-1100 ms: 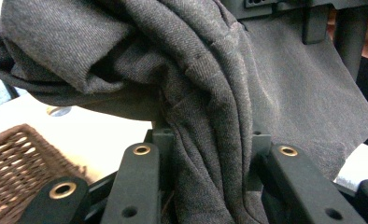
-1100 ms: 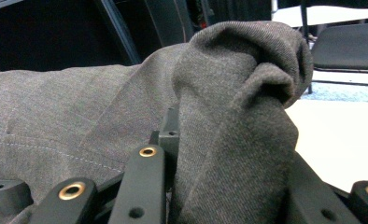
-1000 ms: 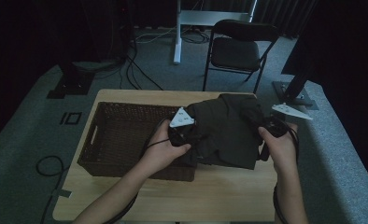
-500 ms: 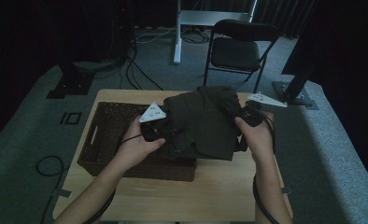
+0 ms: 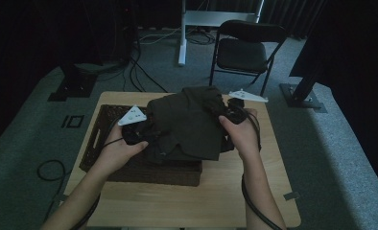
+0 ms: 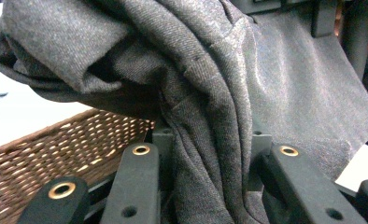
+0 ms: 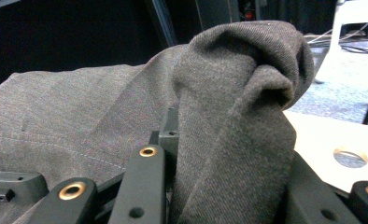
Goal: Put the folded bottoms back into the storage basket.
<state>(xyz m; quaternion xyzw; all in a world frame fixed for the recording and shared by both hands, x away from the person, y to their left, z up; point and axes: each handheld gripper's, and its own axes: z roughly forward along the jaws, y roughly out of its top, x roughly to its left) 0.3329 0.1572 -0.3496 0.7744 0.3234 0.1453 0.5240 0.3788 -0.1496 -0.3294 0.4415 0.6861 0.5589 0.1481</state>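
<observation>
While claws (image 5: 151,136) pinch cloth (image 5: 187,122), basket (image 5: 96,143) gapes.

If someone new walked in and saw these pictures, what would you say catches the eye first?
First the folded dark grey garment, held above the table between the left gripper and the right gripper, each clamped on one side of it. Next the brown wicker basket beneath it, on the left half of the wooden table.

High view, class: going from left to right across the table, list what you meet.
Wicker basket → left tool → dark folded cloth → right tool → bare table edge.
</observation>
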